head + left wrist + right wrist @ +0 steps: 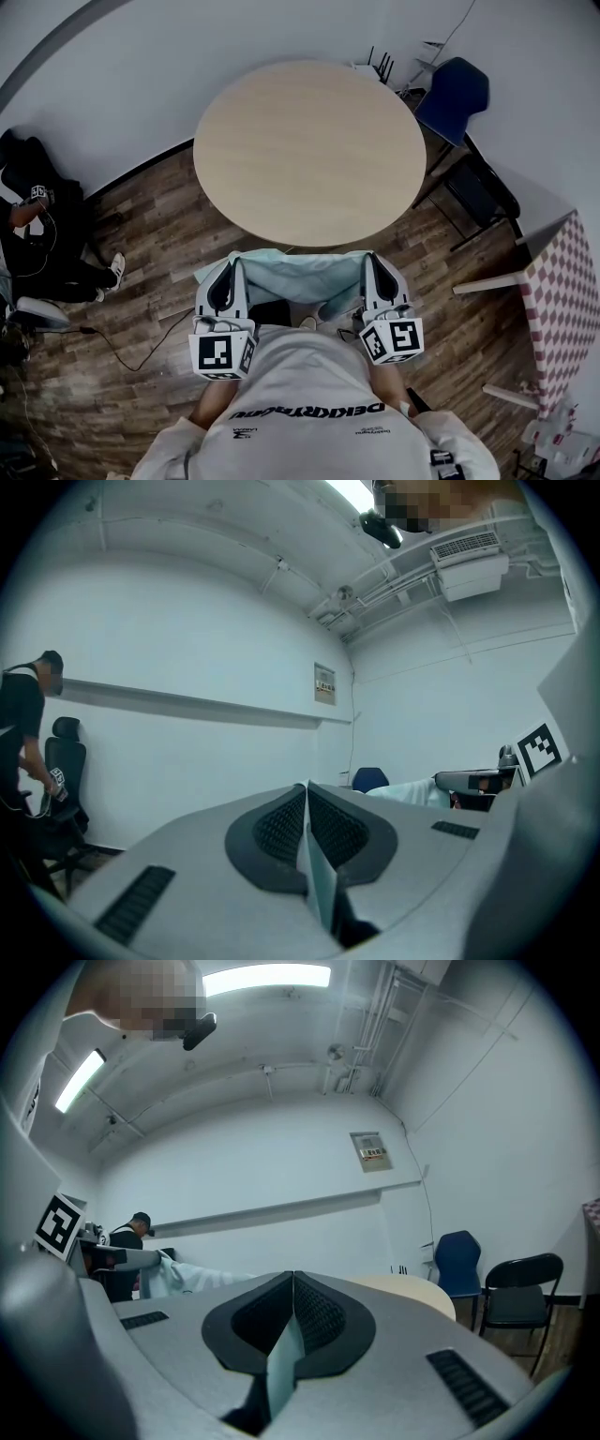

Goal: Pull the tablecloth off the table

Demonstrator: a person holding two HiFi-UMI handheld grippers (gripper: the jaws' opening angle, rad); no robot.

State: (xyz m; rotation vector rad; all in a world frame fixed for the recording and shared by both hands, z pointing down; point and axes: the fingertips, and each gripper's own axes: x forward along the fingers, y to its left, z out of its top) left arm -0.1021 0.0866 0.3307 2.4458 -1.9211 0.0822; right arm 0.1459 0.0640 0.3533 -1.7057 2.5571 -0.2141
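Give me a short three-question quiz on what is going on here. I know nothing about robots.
1. True or false: the tablecloth lies spread over the round table.
2. What is pinched in the left gripper? A) nothing B) the tablecloth C) a cup
3. Short answer: is the right gripper open or shut?

Key: 1 false, the wooden top is bare and the cloth hangs between the two grippers near the person. 2 B. 3 shut, with a fold of the cloth in its jaws.
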